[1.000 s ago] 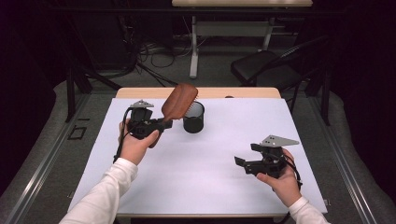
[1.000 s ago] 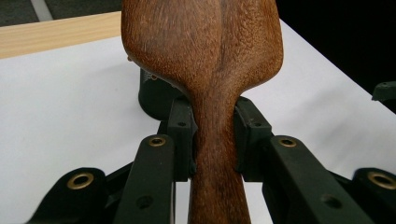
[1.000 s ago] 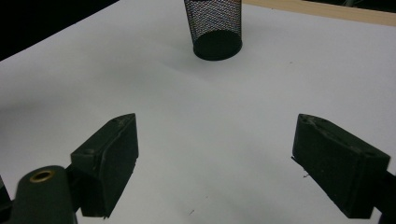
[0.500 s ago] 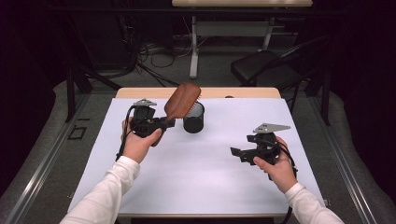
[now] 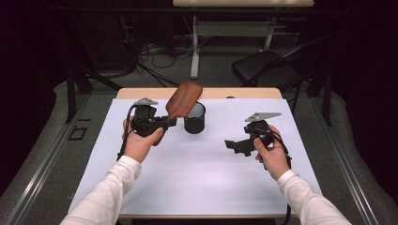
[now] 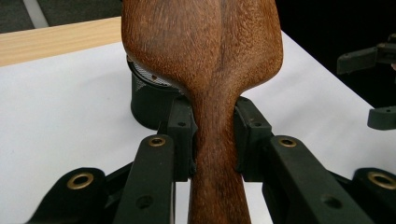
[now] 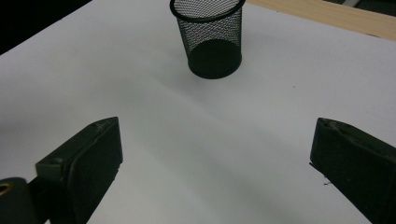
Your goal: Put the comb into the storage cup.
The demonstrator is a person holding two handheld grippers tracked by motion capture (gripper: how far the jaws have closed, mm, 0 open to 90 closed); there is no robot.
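Wooden hairbrush (image 5: pixel 184 100), clamped at its neck by the left gripper (image 5: pixel 162 123), hangs tilted above the mesh cup (image 5: pixel 194 118), apparently clear of its rim. Right gripper (image 5: pixel 233 146) empty, jaws just opened wide. Risk: the light cup tips if the head strikes it.

White long sleeves (image 5: pixel 108 197); black grippers w/ brass-ringed screw holes, grey 3-cornered top plates (image 5: pixel 146 101), black trailing cables.

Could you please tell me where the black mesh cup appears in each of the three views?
High view: mesh cup upper centre, beside the wooden brush.
Left gripper view: cup left of centre, behind the brush.
Right gripper view: cup top centre.
Shared landmark: white table sheet.
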